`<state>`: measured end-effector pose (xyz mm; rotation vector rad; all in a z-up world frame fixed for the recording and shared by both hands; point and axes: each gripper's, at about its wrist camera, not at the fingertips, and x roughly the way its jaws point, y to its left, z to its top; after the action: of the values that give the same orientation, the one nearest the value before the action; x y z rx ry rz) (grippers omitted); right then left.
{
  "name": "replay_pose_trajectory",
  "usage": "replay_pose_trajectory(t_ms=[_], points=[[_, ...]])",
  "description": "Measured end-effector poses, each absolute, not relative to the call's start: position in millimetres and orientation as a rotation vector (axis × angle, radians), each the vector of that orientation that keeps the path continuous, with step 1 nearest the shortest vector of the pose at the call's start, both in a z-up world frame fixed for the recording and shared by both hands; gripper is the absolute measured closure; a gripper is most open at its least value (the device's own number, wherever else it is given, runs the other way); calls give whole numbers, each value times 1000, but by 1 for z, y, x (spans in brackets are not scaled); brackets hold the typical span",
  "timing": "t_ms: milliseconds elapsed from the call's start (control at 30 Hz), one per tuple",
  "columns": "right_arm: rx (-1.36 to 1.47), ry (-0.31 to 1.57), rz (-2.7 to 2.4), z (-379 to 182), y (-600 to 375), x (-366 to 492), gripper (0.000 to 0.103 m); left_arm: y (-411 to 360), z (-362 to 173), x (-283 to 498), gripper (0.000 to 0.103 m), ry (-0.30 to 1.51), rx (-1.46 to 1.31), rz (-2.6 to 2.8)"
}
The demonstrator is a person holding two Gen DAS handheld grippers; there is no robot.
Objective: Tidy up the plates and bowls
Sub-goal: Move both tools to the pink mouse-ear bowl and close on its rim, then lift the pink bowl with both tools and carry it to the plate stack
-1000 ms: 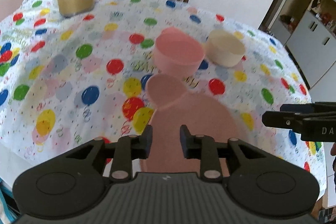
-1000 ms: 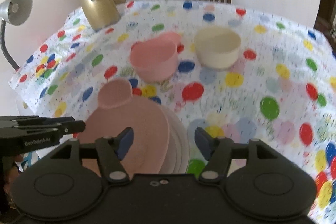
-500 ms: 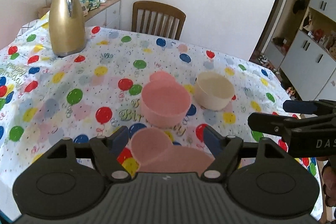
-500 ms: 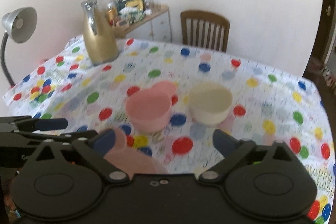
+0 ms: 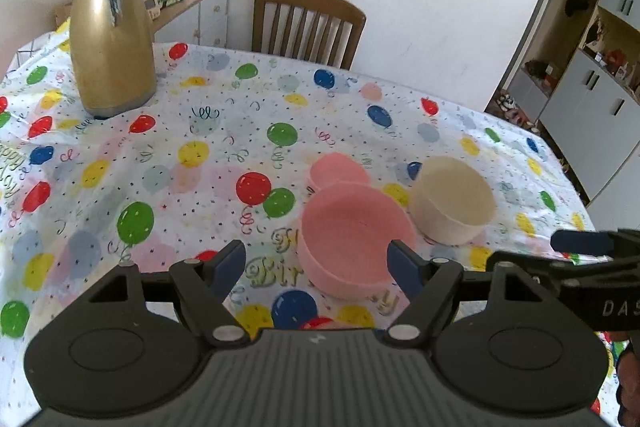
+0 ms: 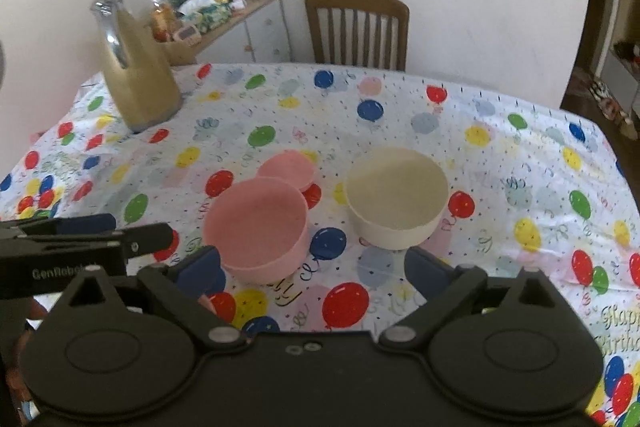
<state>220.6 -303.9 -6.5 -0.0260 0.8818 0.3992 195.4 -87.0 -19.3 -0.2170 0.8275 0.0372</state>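
Observation:
A pink bowl with a round ear-shaped handle (image 5: pixel 356 239) (image 6: pixel 260 227) stands on the balloon tablecloth. A cream bowl (image 5: pixel 454 201) (image 6: pixel 396 199) stands just to its right, apart from it. My left gripper (image 5: pixel 316 265) is open and empty, above the table just short of the pink bowl. My right gripper (image 6: pixel 312 269) is open and empty, short of the gap between the two bowls. The stack of plates lies out of view below both cameras.
A gold thermos jug (image 5: pixel 110 27) (image 6: pixel 134 67) stands at the table's far left. A wooden chair (image 5: pixel 308 23) (image 6: pixel 358 29) is behind the table. A cluttered sideboard (image 6: pixel 208 19) stands along the wall and cabinets (image 5: pixel 592 79) on the right.
The left gripper opened and let go of the pink plate on the stack. Both grippers rose and tilted up, so the plates dropped out of view and the bowls came nearer.

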Motion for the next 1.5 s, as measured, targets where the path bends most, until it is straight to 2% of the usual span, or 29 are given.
replay_pose_trajectory(t_ms=[167,233,300,367,433,533,800,933,1033,1500], points=[[10,961,337,-27,-295,245,15,-76,-36,228,26,877,-234,29],[33,998,320,-34,-292,255,25,-73,-45,238,27,905,-244,19],[41,1024,308,-41,-286,262,30,-72,-52,248,28,926,-249,9],[42,1043,299,-47,-281,267,34,-72,-60,255,37,950,-255,-11],[48,1065,299,-53,-276,272,47,-70,-67,261,48,973,-264,-25],[64,1097,295,-61,-270,278,59,-69,-76,268,63,1001,-268,-42],[78,1132,288,-71,-261,288,79,-65,-88,276,84,1034,-282,-64],[76,1135,299,-71,-258,289,89,-63,-89,277,90,1037,-290,-81],[68,1137,304,-70,-254,288,95,-65,-88,277,91,1038,-281,-91],[54,1109,283,-48,-262,274,96,-78,-64,263,91,1013,-231,-125]])
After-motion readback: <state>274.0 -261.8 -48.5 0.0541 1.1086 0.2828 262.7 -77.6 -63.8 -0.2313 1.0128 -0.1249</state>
